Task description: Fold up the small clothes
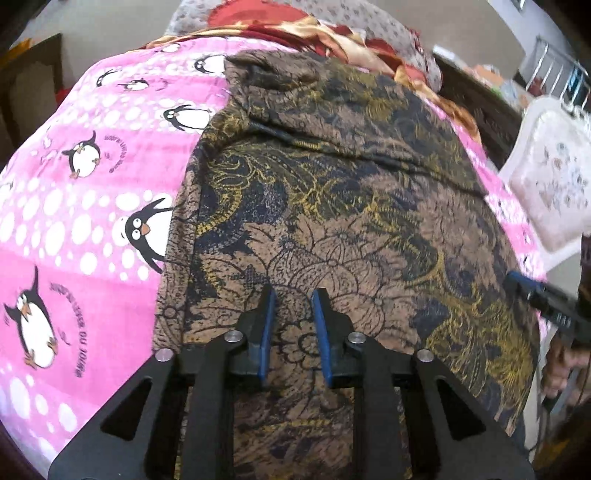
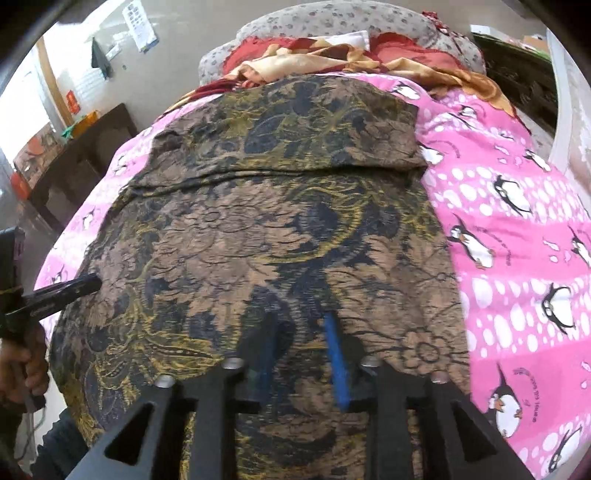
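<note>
A brown garment with black and yellow floral print [image 1: 332, 206] lies spread on a pink penguin bedsheet [image 1: 74, 221]; its far end is folded over. It also shows in the right wrist view [image 2: 280, 221]. My left gripper [image 1: 293, 299] is open and empty, hovering over the garment's near part. My right gripper [image 2: 301, 332] is open and empty above the garment's near part; its fingers are blurred. The right gripper's tip shows at the garment's right edge in the left wrist view [image 1: 517, 280]. The left gripper's tip shows at the garment's left edge in the right wrist view [image 2: 88, 282].
A red and gold blanket [image 2: 332, 55] and a grey patterned pillow [image 2: 332, 18] lie at the bed's far end. A dark wooden table [image 2: 81, 162] stands left of the bed. A white chair [image 1: 554, 166] stands to the right.
</note>
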Tool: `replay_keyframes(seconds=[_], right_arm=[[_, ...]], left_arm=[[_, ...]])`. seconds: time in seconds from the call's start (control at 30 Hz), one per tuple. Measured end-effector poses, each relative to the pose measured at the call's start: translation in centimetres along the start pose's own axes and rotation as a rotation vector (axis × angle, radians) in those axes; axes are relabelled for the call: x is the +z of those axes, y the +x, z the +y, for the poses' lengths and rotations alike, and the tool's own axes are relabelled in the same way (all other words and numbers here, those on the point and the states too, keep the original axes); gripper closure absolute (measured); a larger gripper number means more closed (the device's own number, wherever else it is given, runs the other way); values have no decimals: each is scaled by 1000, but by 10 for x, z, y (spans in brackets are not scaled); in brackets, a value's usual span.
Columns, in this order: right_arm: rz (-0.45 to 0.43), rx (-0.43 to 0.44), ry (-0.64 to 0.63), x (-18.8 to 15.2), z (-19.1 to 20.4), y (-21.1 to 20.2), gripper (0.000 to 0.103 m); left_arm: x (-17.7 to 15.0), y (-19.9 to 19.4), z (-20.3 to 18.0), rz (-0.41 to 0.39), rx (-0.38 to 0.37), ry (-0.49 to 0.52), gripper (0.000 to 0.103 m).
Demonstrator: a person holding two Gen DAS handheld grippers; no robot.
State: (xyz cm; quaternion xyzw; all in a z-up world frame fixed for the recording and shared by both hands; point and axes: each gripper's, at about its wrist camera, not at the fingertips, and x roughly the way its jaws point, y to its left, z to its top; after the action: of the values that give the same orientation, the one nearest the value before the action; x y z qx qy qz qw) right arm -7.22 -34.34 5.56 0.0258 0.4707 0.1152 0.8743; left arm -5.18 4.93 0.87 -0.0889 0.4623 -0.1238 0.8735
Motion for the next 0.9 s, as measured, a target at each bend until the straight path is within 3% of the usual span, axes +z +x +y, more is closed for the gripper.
replay_keyframes(seconds=[0.07, 0.2, 0.27, 0.37, 0.47, 0.63, 0.7, 0.8, 0.9], right_arm=[[-20, -7, -24, -3, 7, 0, 57], [-6, -67, -76, -6, 15, -10, 55], [-41, -45, -62, -10, 11, -28, 55], [-100, -64, -82, -25, 5, -57, 55], [-148, -63, -71, -43, -2, -78, 55], [-154, -70, -80, -52, -2, -85, 55], [-153, -70, -83, -51, -2, -84, 55], [-158, -69, -81, -48, -3, -85, 55], [-180, -72, -86, -46, -3, -92, 55]], left_arm=[[-3, -1, 0, -15, -41, -10, 62], [-6, -23, 13, 8, -95, -28, 62], [-13, -51, 32, -9, -117, -38, 62], [-34, -83, 58, -12, -71, -25, 62], [-60, -95, 71, 60, -100, -39, 62], [-93, -96, 61, 139, -97, 13, 62], [-95, -94, 62, 128, -102, 8, 62], [-90, -82, 69, 170, -193, -28, 62], [-86, -73, 81, 233, -349, -63, 62]])
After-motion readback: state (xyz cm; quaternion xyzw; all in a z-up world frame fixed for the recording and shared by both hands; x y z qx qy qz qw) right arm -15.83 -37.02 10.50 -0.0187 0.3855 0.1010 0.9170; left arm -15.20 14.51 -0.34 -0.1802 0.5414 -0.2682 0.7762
